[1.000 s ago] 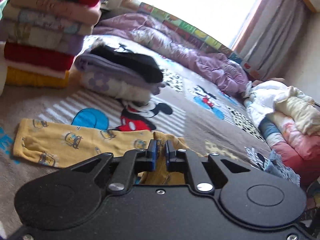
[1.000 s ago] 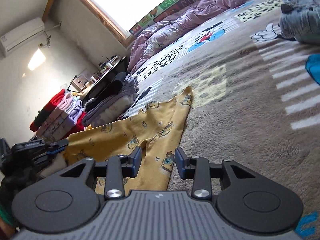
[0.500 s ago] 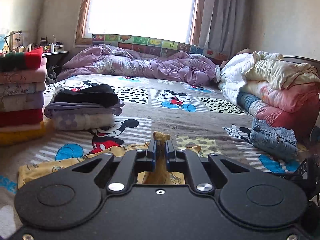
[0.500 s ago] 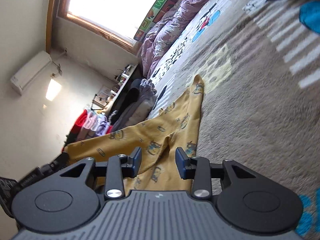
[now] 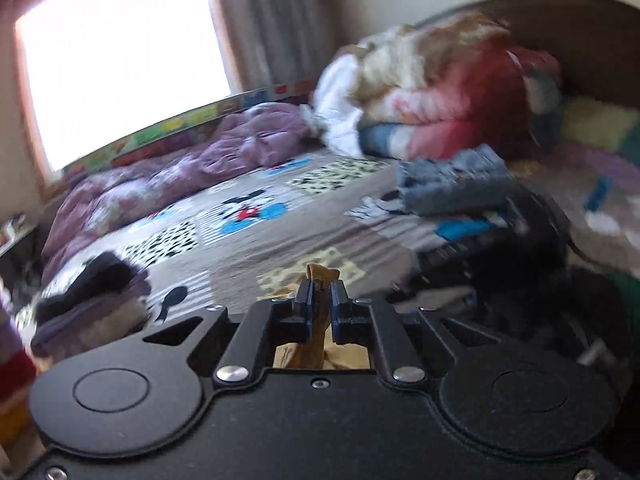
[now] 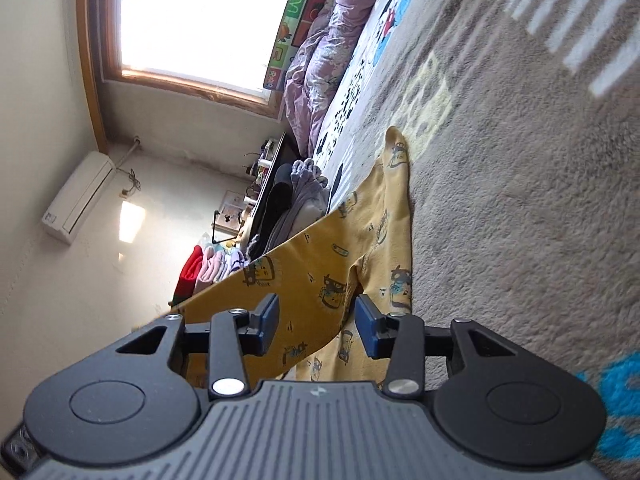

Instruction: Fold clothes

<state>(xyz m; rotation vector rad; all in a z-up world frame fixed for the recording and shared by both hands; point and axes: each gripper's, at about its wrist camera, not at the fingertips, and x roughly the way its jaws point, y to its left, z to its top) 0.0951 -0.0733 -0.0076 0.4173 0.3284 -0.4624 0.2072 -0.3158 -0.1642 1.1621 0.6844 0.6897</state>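
A yellow garment (image 6: 320, 264) with small cartoon prints lies partly on the grey patterned blanket (image 6: 520, 200), one side lifted up to the left. My left gripper (image 5: 319, 312) is shut on a bunched edge of the yellow garment (image 5: 318, 276), which sticks up between the blue pads. My right gripper (image 6: 316, 322) is open, its blue pads on either side of the garment's near part, low over the blanket.
A folded stack of dark and grey clothes (image 5: 92, 304) and a taller stack of folded items (image 6: 208, 268) sit to the left. A purple duvet (image 5: 180, 168) lies by the window. A pile of unfolded clothes (image 5: 432, 92) and jeans (image 5: 452, 184) sit at the right.
My left gripper has lifted and swung right with the garment edge in it; the view is blurred. The right gripper has rolled and stays open over the garment, whose left side has risen.
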